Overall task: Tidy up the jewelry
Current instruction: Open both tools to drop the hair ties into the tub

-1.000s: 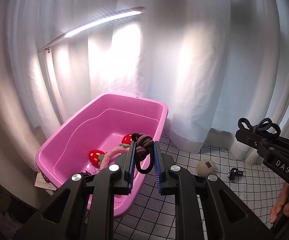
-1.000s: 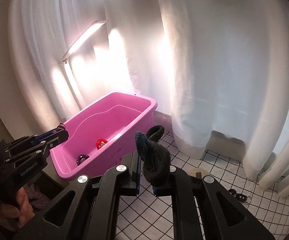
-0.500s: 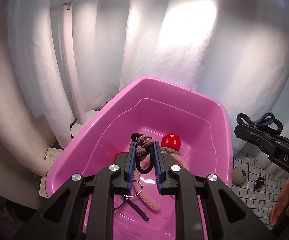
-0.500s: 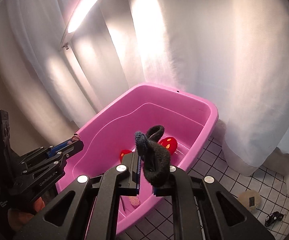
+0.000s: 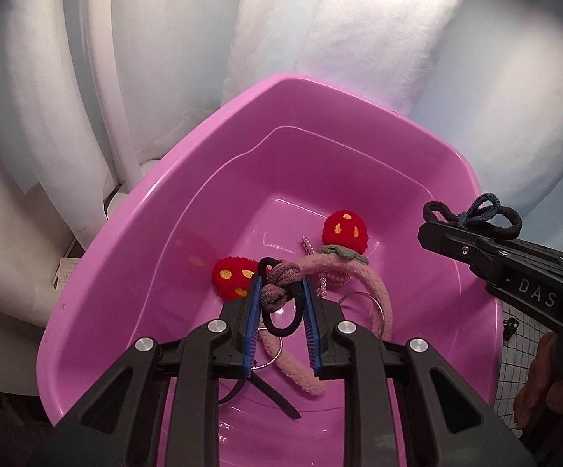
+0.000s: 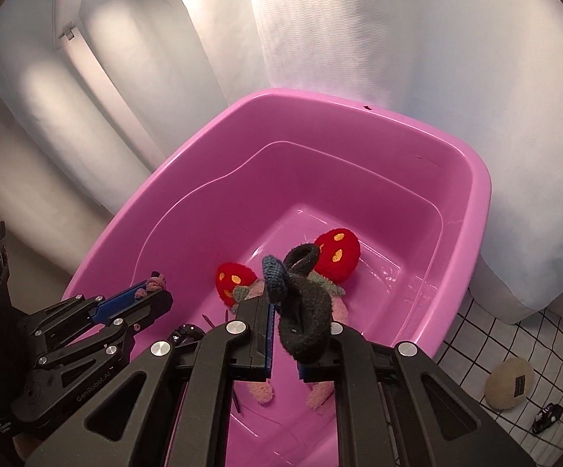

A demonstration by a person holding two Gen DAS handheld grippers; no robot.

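A pink plastic tub (image 5: pixel 141 210) (image 6: pixel 188 163) fills both views. My left gripper (image 5: pixel 281 284) is shut on a mauve knotted hair tie with a black loop (image 5: pixel 279 286), held over the tub; it also shows in the right wrist view (image 6: pixel 153 284). My right gripper (image 6: pixel 285 303) is shut on a black and blue knotted hair tie (image 6: pixel 300 311), above the tub's near side; it shows in the left wrist view (image 5: pixel 472 222). Inside the tub lie a pink fuzzy headband with red strawberry pompoms (image 5: pixel 345 231) (image 6: pixel 337 251), a bead string (image 5: pixel 322 284) and a metal ring (image 5: pixel 359 297).
White curtains hang behind the tub. A grid-pattern cloth (image 6: pixel 514 334) lies to the right, with a beige round pad (image 6: pixel 509 381) and a small black clip (image 6: pixel 546 416) on it. A lamp post (image 5: pixel 121 116) stands left of the tub.
Both grippers have moved left and forward from over the grid cloth to above the tub, and tilted down toward its inside. Each keeps its hair tie.
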